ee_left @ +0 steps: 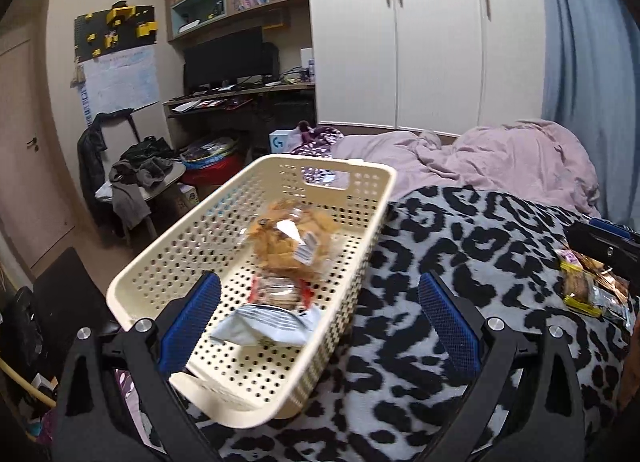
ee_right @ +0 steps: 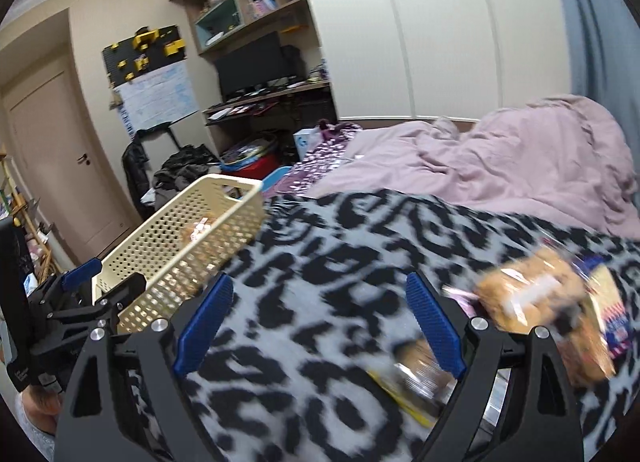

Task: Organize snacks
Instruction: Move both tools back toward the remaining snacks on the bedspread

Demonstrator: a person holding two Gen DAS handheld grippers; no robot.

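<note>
Leopard blanket (ee_left: 460, 246): one basket (ee_left: 160, 262), perhaps three snacks (ee_left: 288, 246).

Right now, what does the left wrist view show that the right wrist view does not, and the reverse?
Only the left wrist view looks into the basket: a clear bag of cookies, a red packet and a white pouch lie inside.

Only the right wrist view shows the blurred cookie bag near its open tongs, and the left tongs from outside, at the basket's end.

Both show the basket on the leopard blanket, the pink duvet and the wardrobe.
</note>
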